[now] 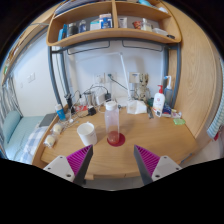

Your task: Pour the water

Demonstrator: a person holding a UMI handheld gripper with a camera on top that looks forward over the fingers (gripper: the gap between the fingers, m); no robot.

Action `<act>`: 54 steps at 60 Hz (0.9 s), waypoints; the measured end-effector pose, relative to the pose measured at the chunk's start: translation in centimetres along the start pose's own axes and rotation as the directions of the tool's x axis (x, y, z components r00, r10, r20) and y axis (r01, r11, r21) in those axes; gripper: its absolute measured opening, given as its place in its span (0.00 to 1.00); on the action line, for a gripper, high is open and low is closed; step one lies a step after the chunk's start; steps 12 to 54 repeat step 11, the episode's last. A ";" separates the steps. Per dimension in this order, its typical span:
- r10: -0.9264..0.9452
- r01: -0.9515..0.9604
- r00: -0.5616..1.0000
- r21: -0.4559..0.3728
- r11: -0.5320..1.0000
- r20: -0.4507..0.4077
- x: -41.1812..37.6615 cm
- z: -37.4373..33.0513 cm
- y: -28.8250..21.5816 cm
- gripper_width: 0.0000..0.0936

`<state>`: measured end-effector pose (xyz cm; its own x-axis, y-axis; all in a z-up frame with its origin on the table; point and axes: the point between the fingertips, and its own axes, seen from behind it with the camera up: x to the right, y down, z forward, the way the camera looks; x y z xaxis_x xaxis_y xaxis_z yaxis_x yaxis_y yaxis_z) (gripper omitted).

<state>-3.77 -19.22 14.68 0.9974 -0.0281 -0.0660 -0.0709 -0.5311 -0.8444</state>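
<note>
Gripper (112, 163) jaws apart and empty above the near edge of the surface (150, 135). The upright clear bottle (112, 120) stands beyond them, on the midline, long axis vertical; white cup (87, 132) just beside it.

Clear bottle (112, 120), red base; white cup (87, 132); tan wooden desk (150, 135); magenta pads (79, 160).
</note>
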 end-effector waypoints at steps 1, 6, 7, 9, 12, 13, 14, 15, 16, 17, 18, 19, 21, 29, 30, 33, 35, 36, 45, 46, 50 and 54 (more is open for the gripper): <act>-0.003 0.003 1.000 -0.002 1.000 0.003 -0.1 -0.3 0.0 0.90; -0.016 0.016 1.000 -0.003 1.000 -0.005 -0.4 -1.0 0.1 0.89; -0.018 0.018 1.000 -0.004 1.000 -0.006 -0.4 -1.1 0.1 0.89; -0.021 0.021 1.000 -0.007 1.000 -0.008 -0.7 -1.3 0.1 0.90; -0.021 0.021 1.000 -0.009 1.000 -0.009 -0.9 -1.4 0.1 0.90; -0.021 0.021 1.000 -0.009 1.000 -0.009 -0.9 -1.4 0.1 0.90; -0.021 0.021 1.000 -0.009 1.000 -0.009 -0.9 -1.4 0.1 0.90; -0.021 0.021 1.000 -0.009 1.000 -0.009 -0.9 -1.4 0.1 0.90; -0.021 0.021 1.000 -0.009 1.000 -0.009 -0.9 -1.4 0.1 0.90; -0.021 0.021 1.000 -0.009 1.000 -0.009 -0.9 -1.4 0.1 0.90; -0.021 0.021 1.000 -0.009 1.000 -0.009 -0.9 -1.4 0.1 0.90; -0.021 0.021 1.000 -0.009 1.000 -0.009 -0.9 -1.4 0.1 0.90; -0.021 0.021 1.000 -0.009 1.000 -0.009 -0.9 -1.4 0.1 0.90; -0.021 0.021 1.000 -0.009 1.000 -0.009 -0.9 -1.4 0.1 0.90; -0.021 0.021 1.000 -0.009 1.000 -0.009 -0.9 -1.4 0.1 0.90; -0.021 0.021 1.000 -0.009 1.000 -0.009 -0.9 -1.4 0.1 0.90; -0.021 0.021 1.000 -0.009 1.000 -0.009 -0.9 -1.4 0.1 0.90; -0.021 0.021 1.000 -0.009 1.000 -0.009 -0.9 -1.4 0.1 0.90; -0.021 0.021 1.000 -0.009 1.000 -0.009 -0.9 -1.4 0.1 0.90; -0.021 0.021 1.000 -0.009 1.000 -0.009 -0.9 -1.4 0.1 0.90; -0.021 0.021 1.000 -0.009 1.000 -0.009 -0.9 -1.4 0.1 0.90; -0.021 0.021 1.000 -0.009 1.000 -0.009 -0.9 -1.4 0.1 0.90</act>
